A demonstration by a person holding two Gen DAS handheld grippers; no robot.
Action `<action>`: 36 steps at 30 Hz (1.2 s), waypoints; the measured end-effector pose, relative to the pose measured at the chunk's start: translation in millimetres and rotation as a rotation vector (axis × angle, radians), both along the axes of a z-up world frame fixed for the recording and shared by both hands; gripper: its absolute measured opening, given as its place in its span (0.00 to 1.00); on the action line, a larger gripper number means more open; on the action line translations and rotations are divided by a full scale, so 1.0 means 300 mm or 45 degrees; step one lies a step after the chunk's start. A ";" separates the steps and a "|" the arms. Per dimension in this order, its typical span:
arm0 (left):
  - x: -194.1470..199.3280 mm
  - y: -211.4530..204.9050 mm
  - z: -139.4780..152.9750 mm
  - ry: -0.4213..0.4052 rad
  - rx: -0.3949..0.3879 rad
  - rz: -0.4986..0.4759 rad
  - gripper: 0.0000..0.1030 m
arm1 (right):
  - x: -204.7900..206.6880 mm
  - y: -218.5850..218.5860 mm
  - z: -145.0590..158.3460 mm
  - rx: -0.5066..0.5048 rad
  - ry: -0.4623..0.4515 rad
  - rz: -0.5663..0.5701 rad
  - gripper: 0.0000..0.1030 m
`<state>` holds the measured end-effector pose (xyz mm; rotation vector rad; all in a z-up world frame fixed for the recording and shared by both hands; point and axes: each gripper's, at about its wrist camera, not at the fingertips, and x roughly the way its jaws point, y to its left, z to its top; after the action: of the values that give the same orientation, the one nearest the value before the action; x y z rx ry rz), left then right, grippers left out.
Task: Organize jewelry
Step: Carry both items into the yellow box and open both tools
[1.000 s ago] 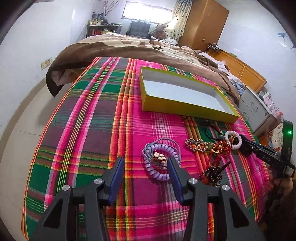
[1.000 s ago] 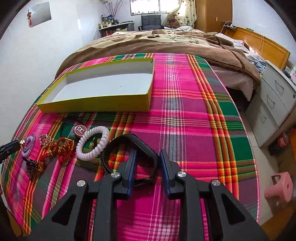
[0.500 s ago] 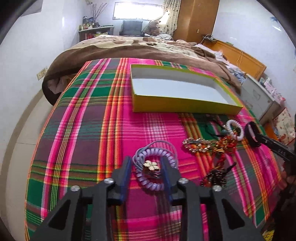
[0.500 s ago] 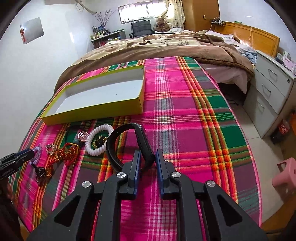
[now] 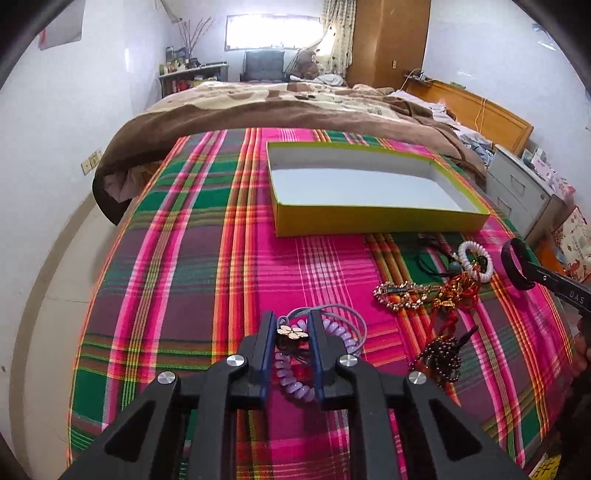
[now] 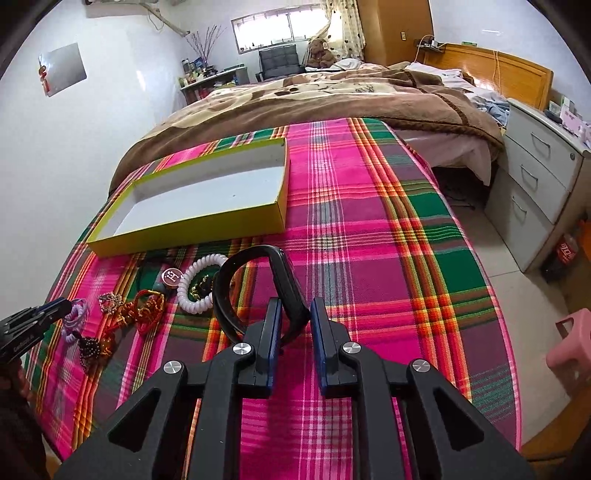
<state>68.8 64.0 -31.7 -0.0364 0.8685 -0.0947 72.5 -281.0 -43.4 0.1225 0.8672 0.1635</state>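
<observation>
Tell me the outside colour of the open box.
Yellow-green box, white inside; clearest in the left wrist view.

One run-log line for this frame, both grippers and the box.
left gripper: jaws just closing on purple coil tie | right gripper: shut on black band | box: empty | other jewelry: on plaid cloth

**A bedroom behind the work**

A plaid cloth [image 6: 369, 229] in pink, green and orange covers the near end of the bed. Beyond it lies a brown blanket [image 6: 332, 99] with cream patterns. At the far wall a bright window [image 6: 277, 31] sits above a dark chair [image 6: 279, 62], with a teddy bear [image 6: 321, 51] just to its right. A cluttered shelf [image 6: 207, 75] stands to the far left. On the right are a wooden headboard [image 6: 498, 70], a grey drawer cabinet [image 6: 539, 177] and, nearer, a pink stool [image 6: 570, 350] on the tiled floor [image 6: 517, 295]. A tall wooden wardrobe [image 5: 391, 40] stands by the curtain [image 5: 336, 33].
</observation>
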 end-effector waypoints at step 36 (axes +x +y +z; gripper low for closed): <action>0.573 -0.030 0.106 -0.063 -0.162 -0.061 0.17 | 0.436 0.142 0.071 -0.074 0.019 0.017 0.16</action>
<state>240.7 55.1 0.1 -0.1315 0.8130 -0.1949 203.4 -238.5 -22.0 0.0635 0.8868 0.1496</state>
